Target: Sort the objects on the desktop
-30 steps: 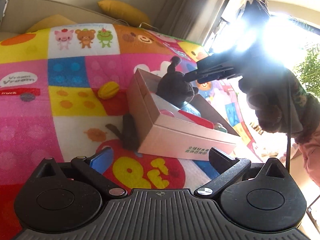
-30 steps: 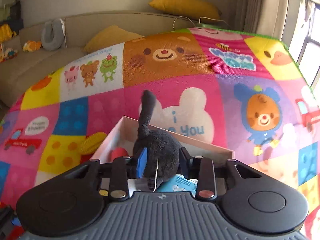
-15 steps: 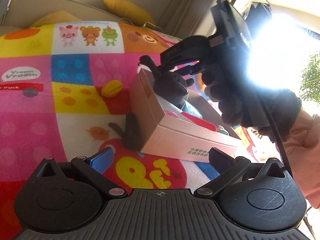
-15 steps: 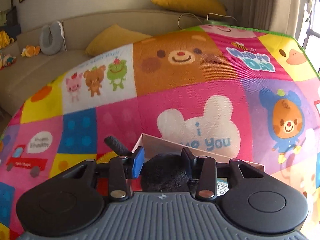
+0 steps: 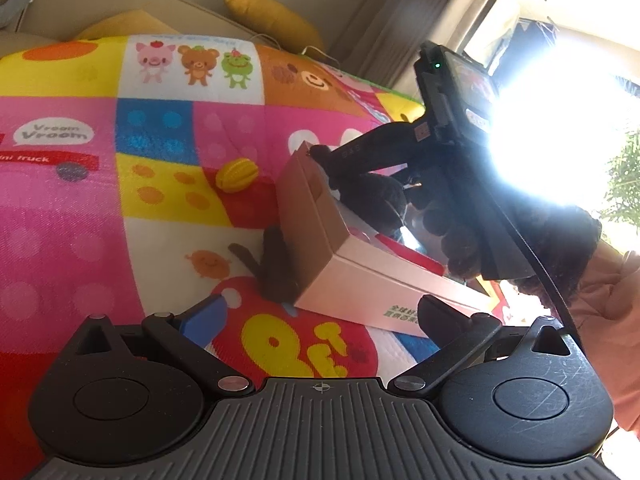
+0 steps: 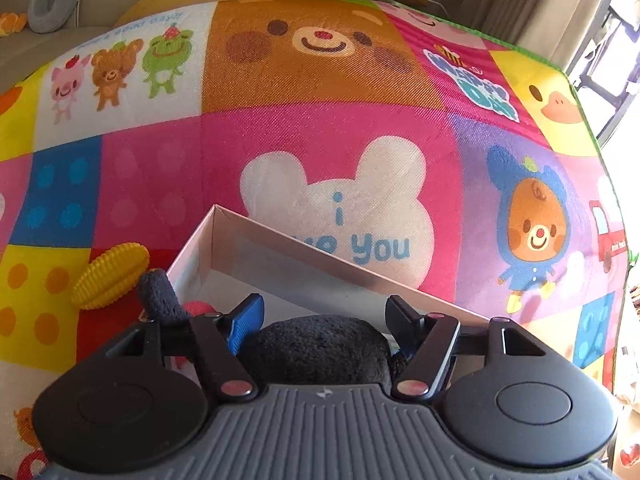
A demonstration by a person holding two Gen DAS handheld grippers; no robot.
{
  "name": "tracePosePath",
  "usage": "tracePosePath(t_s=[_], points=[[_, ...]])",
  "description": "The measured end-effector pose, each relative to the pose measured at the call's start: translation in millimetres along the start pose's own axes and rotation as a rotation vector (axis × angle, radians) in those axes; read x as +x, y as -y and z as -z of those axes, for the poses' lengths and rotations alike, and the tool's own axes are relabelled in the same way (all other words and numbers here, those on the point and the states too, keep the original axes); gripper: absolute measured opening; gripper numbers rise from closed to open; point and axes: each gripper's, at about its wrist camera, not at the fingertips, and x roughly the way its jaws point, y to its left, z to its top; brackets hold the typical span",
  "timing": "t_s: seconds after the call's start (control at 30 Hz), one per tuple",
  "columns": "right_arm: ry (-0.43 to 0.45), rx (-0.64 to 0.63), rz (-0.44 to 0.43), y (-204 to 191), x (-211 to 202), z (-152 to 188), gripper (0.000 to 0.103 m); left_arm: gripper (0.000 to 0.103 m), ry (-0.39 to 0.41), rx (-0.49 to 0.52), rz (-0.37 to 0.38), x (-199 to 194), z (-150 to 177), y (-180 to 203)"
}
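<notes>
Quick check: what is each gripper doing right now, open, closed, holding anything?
Left gripper: open, holding nothing.
Right gripper: jaws opening, dark plush toy between them, over the box.

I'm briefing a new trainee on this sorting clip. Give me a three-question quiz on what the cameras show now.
1. True or false: the dark plush toy sits between the right gripper's fingers, over the box.
2. Which lies on the mat outside the box? A) yellow ridged toy B) green cup C) white spoon
3. Fill in: the left gripper holds ____.

Key: 1 true; 2 A; 3 nothing. The right gripper's jaws are opening around the plush.
</notes>
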Motion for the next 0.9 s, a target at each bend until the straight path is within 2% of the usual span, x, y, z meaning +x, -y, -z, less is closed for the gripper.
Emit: tracePosePath(t_s=[0.13,0.2,0.33,0.43,0.57,0.67,0.73,0.8,0.9], points=[[0.123,0.117,-0.099,22.3,-34.1,-2.3,0.067,0.103,-0.003,0.003,-0.005,1.8,-0.4,1.2],[0.130,0.096,-0.146,21.9,-41.1,-2.4,0.067,0.103,-0.001,0.004,-0.007,1.7,-0.4,1.4],[0.098,-0.068,-0.123,-3.5,-37.3,16.1,0.067,0.103,0.011,0.010,-0.008,0.3,0.3,2.2],[0.158,-0.186,-0.080,-16.3,-47.6,37.3,0.069,0.103,0.015,0.015,-0.010,-0.3,0.5,2.7],[0.155,-0.237,-0.086,-17.6,-60.0,46.9,0.081,0.103,0.016,0.016,-0.013,0.2,0.5,3.1],[0.162,-0.295,-0.045,-20.4,-67.1,54.0,0.081,0.103,0.013,0.018,-0.020,0.4,0.0,3.5],[0.173,-0.243,-0.047,-11.8,-78.3,56.1,0.081,0.103,-0.004,0.022,-0.019,0.5,-2.5,2.8],[0.179,-0.110,-0.109,8.7,-96.1,57.4,0.081,0.103,-0.009,0.061,-0.024,-1.4,-6.8,1.4],[0.249,0.046,-0.179,35.7,-129.0,76.4,0.080,0.103,0.027,0.145,-0.125,-3.7,-21.3,-3.6]])
